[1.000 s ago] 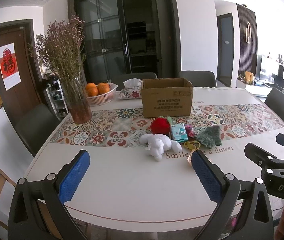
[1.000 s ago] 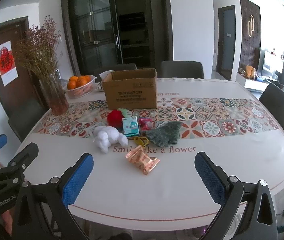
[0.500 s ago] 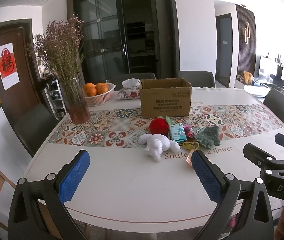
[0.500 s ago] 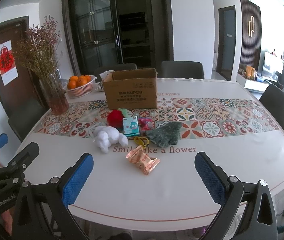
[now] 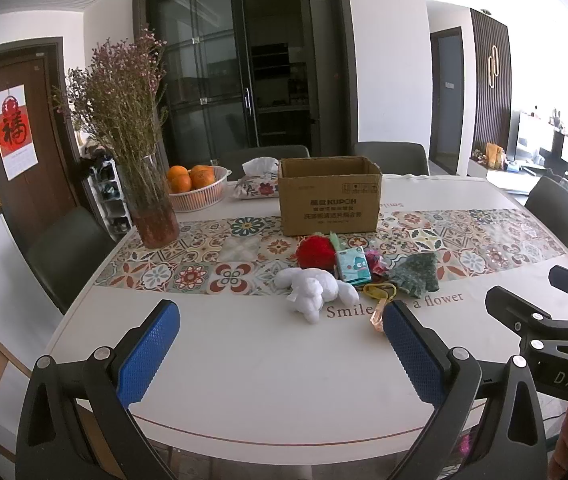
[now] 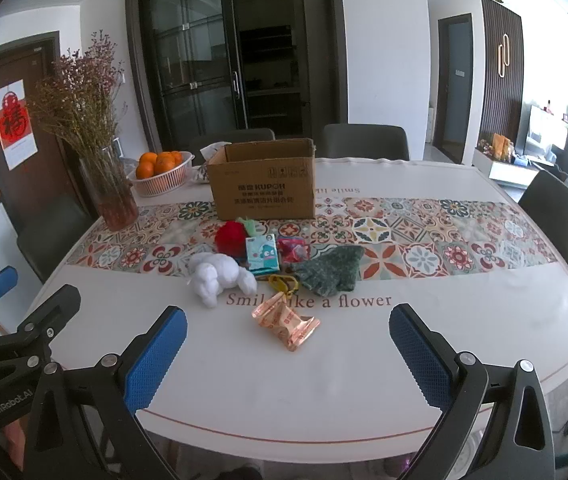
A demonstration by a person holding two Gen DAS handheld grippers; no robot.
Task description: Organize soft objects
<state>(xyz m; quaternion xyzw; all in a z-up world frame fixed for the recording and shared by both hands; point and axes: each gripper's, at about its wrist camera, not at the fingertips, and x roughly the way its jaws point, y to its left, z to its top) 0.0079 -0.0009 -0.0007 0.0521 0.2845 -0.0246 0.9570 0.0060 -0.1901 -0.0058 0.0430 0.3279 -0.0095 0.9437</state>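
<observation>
A pile of small things lies mid-table: a white plush toy (image 5: 314, 290) (image 6: 216, 275), a red pompom (image 5: 315, 252) (image 6: 231, 237), a teal tissue pack (image 5: 352, 266) (image 6: 262, 255), a pink wrapped item (image 6: 292, 249), a green knit glove (image 5: 416, 272) (image 6: 330, 270), a yellow ring (image 6: 282, 282) and a copper foil packet (image 6: 287, 323). An open cardboard box (image 5: 328, 195) (image 6: 263, 190) stands behind them. My left gripper (image 5: 279, 350) is open and empty near the front edge. My right gripper (image 6: 288, 354) is open and empty, just short of the foil packet.
A glass vase of dried flowers (image 5: 148, 200) stands at the left. A white basket of oranges (image 5: 195, 188) and a tissue pouch (image 5: 255, 184) sit at the back. Dark chairs (image 5: 560, 216) ring the white table (image 5: 243, 360) with its patterned runner.
</observation>
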